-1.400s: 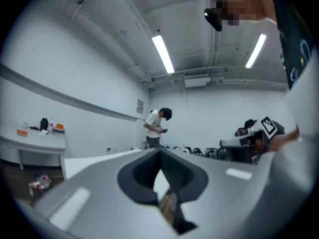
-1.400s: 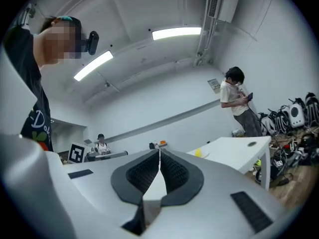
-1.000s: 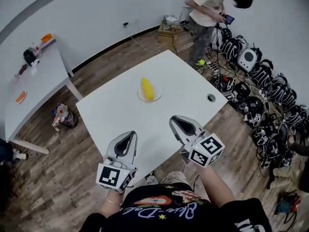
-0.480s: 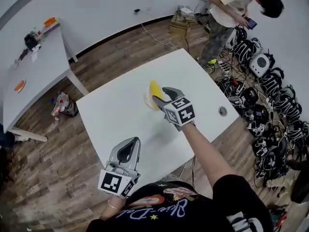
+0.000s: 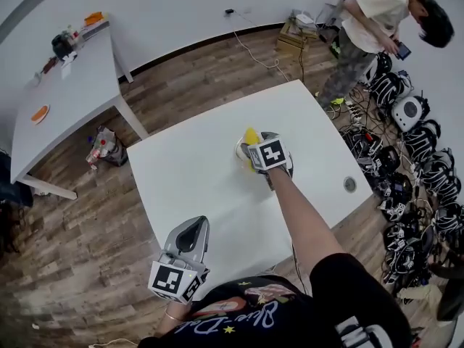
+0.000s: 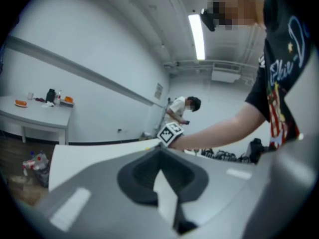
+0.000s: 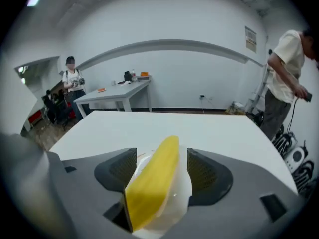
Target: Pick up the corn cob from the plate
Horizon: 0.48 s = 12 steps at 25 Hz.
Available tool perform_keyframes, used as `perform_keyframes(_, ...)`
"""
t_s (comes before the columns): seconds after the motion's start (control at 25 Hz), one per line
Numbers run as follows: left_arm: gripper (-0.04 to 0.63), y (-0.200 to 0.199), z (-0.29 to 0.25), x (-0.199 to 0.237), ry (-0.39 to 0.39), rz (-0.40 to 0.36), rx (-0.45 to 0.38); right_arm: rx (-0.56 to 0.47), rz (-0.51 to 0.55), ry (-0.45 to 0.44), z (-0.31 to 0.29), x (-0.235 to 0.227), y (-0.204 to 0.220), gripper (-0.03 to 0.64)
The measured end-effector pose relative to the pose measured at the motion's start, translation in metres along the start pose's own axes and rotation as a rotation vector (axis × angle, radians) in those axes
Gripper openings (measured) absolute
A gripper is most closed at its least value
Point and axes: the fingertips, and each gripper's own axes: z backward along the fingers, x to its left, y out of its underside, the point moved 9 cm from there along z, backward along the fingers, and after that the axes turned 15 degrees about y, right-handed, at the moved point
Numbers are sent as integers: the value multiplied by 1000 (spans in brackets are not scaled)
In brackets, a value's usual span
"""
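Smooth yellow corn cob (image 7: 152,183) on plate (image 7: 183,185), between just-opened jaws of right gripper (image 7: 160,159), left gripper (image 6: 159,156) closed

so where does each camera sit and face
Head view: on the head, steeply down at the table; left gripper, right gripper and arms show.
Left gripper view: on the shut left gripper, across the table; right forearm shows.
Right gripper view: on the right gripper, jaws just opening, astride the corn cob.
Head and right share the corn cob.
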Motion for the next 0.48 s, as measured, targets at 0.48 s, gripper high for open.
perform_keyframes(0.48, -8, 2, 1, -1, -2, -5, 5, 167, 19, -6, -23, 10, 17, 288)
